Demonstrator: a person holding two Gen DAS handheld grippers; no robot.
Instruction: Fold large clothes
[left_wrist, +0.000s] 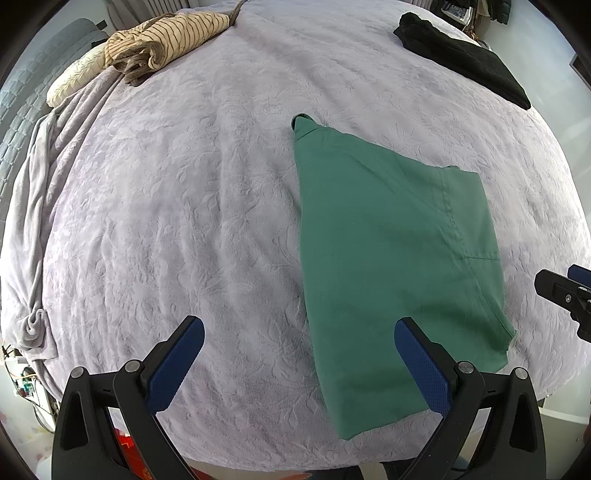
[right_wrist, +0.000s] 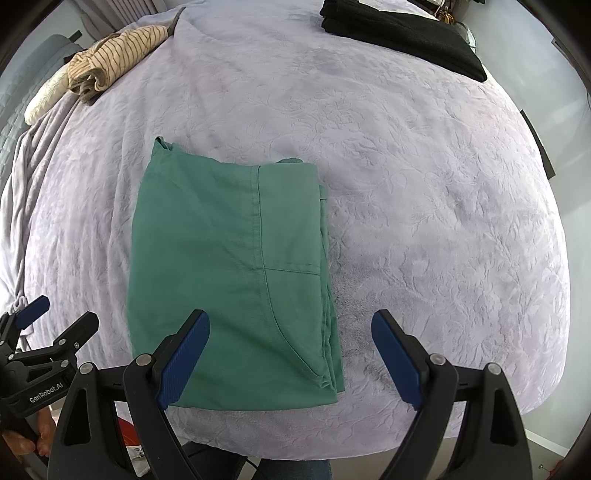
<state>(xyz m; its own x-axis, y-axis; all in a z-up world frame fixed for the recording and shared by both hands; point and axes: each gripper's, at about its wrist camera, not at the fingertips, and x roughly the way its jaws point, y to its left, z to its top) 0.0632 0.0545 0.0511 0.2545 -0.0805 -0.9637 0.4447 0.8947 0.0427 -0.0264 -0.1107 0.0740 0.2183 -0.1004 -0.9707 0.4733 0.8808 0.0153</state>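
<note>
A green garment (left_wrist: 391, 251) lies folded into a long flat panel on the lilac bedspread (left_wrist: 184, 221), near the bed's front edge. It also shows in the right wrist view (right_wrist: 229, 266), with a pocket seam on top. My left gripper (left_wrist: 299, 328) is open and empty, above the front edge at the garment's left side. My right gripper (right_wrist: 291, 325) is open and empty, above the garment's near right corner. Each gripper shows at the edge of the other's view: the right gripper (left_wrist: 565, 291) and the left gripper (right_wrist: 48, 325).
A crumpled tan striped garment (left_wrist: 166, 40) lies at the far left by a cream pillow (left_wrist: 74, 77). A folded black garment (left_wrist: 461, 55) lies at the far right. A loose grey blanket (left_wrist: 33, 221) hangs off the bed's left side.
</note>
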